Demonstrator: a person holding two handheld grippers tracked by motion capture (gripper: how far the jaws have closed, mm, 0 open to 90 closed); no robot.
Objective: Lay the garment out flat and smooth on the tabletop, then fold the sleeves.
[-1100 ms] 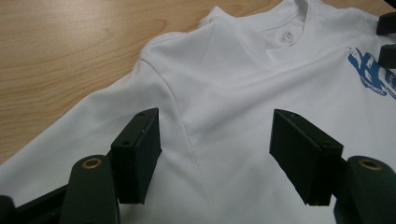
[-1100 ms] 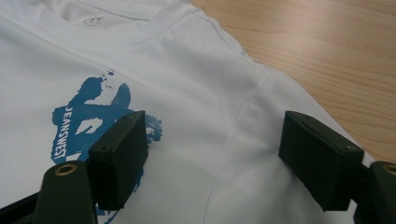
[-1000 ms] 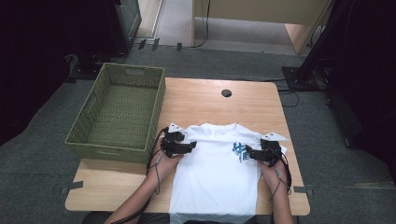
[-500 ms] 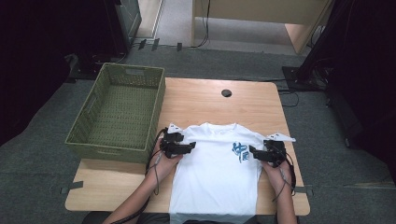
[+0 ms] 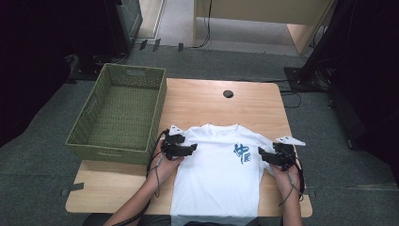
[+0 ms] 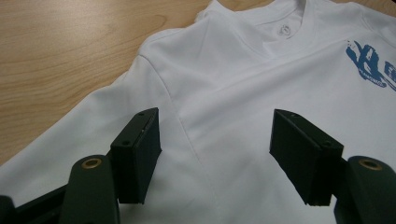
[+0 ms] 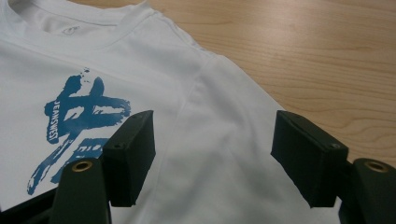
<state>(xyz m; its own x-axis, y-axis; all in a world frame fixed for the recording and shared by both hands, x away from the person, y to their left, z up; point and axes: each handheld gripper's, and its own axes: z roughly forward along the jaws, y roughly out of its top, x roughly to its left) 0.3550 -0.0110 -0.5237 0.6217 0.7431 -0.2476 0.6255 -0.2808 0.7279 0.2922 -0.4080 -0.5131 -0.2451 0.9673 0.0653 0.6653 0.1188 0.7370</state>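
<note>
A white T-shirt with a blue brush-stroke print lies face up and flat at the near middle of the wooden table, its hem reaching the near edge, with a green woven basket just beside it on the left. The thin knit fabric looks light, limp and easily wrinkled; it will sag and slide rather than hold shape, so it is probably best pinched at the sleeve seams or shoulder edges, both sides at once.

The left gripper hovers over the shirt's left shoulder, jaws apart with nothing clamped; in the left gripper view the sleeve seam runs between the pads, which stand clear of the cloth. The right gripper sits over the other sleeve, its jaws also apart and empty, having just been closing a little with only fabric beneath them.

Against the earlier frames, the right hand has drawn outward from the print toward the sleeve, while the left hand has kept its place.
</note>
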